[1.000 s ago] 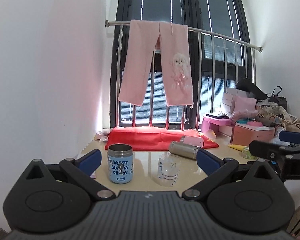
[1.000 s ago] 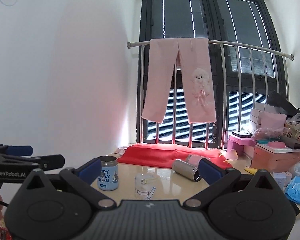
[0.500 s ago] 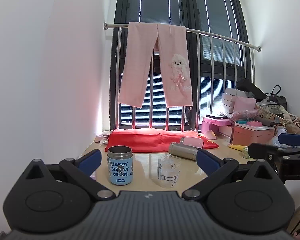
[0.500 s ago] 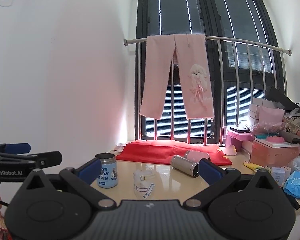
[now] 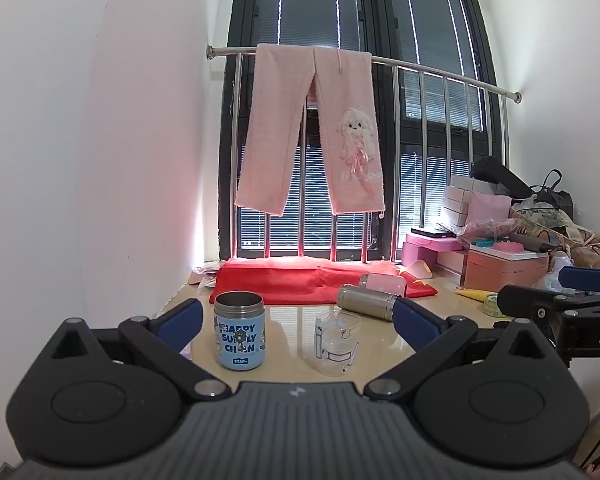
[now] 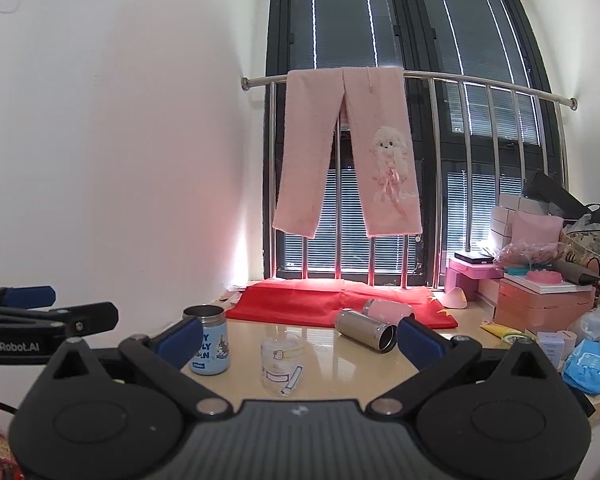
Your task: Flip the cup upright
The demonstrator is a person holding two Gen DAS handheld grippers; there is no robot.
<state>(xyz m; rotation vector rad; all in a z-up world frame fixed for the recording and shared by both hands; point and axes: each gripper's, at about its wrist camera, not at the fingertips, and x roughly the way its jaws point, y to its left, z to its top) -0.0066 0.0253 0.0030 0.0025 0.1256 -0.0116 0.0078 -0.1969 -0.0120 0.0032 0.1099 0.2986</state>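
Observation:
A steel cup (image 5: pixel 366 302) lies on its side on the beige table (image 5: pixel 288 364), open end to the right; it also shows in the right wrist view (image 6: pixel 367 329). A pink cup (image 5: pixel 382 282) lies on its side behind it. A blue printed steel cup (image 5: pixel 239 336) stands upright at left, and a clear glass cup (image 5: pixel 337 340) stands upright in the middle. My left gripper (image 5: pixel 296 320) is open and empty, short of the cups. My right gripper (image 6: pixel 298 336) is open and empty, also short of them.
A red cloth (image 5: pixel 312 280) lies at the table's back under a railing with pink trousers (image 5: pixel 312 136). Pink boxes and bags (image 5: pixel 504 248) crowd the right side. A blue wipes pack (image 6: pixel 590 364) lies at front right. A white wall stands at left.
Both grippers have shifted slightly, and the table scene sits a little lower in both views. The cups have not moved.

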